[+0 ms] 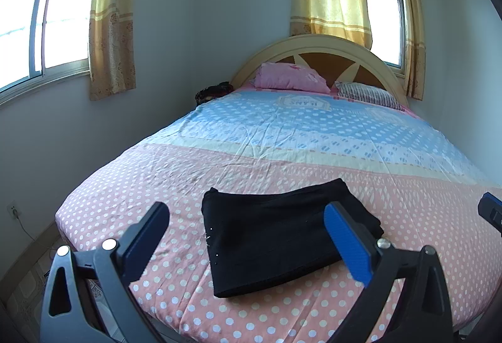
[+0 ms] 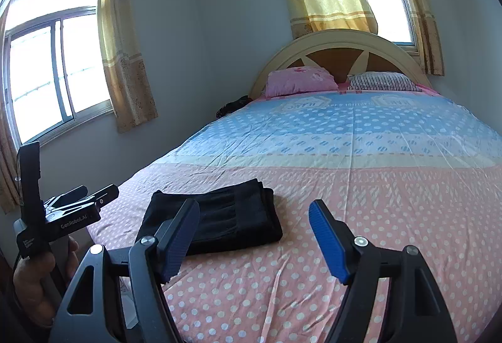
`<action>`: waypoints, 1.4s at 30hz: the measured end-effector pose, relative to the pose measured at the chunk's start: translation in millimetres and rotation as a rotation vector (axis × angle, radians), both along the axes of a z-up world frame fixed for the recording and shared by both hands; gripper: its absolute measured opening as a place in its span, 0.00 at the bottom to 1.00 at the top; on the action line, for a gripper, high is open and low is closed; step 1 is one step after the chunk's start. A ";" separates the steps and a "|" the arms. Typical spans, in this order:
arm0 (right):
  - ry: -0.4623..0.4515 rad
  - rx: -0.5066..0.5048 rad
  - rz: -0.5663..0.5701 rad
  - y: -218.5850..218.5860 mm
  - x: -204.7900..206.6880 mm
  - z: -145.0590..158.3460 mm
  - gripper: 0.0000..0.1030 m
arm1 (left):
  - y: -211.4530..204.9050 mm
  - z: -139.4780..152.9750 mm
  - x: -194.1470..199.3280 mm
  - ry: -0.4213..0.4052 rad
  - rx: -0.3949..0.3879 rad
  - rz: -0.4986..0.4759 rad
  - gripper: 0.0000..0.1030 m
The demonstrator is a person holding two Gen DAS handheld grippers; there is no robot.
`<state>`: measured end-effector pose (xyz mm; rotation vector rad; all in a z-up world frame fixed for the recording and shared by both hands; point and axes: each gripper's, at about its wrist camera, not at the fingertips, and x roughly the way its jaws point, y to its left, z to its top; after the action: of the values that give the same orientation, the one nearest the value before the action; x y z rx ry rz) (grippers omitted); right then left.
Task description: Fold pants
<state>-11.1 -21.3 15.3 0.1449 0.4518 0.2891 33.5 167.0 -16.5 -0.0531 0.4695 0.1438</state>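
Black pants [image 1: 279,236] lie folded into a compact rectangle on the pink dotted part of the bed sheet [image 1: 131,186], near the foot of the bed. My left gripper [image 1: 248,217] hovers open above and in front of them, nothing between its fingers. In the right wrist view the same folded pants [image 2: 219,217] sit left of centre, and my right gripper [image 2: 254,214] stands open to their right over bare sheet [image 2: 376,202], holding nothing. The left gripper's body [image 2: 62,214] and the hand holding it show at the left edge.
A pink pillow [image 1: 290,76] and a striped pillow [image 1: 367,93] rest against the curved headboard [image 1: 317,45]. A dark bundle [image 1: 213,90] sits at the bed's far left corner. Windows with yellow curtains [image 1: 113,23] flank the wall. Floor lies left of the bed.
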 end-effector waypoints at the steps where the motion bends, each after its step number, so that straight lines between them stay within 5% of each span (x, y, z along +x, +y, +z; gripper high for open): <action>1: 0.001 0.003 0.000 -0.2 0.0 -0.3 0.71 | -0.2 -0.8 0.6 0.004 0.000 0.000 0.98; 42: 0.003 -0.018 0.020 4.5 -9.2 -7.1 0.71 | -6.0 -3.7 4.6 0.024 0.002 -0.010 1.00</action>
<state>-20.3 -16.8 8.1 0.1232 0.4589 0.3047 38.1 161.0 -20.2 -0.0469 0.4936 0.1355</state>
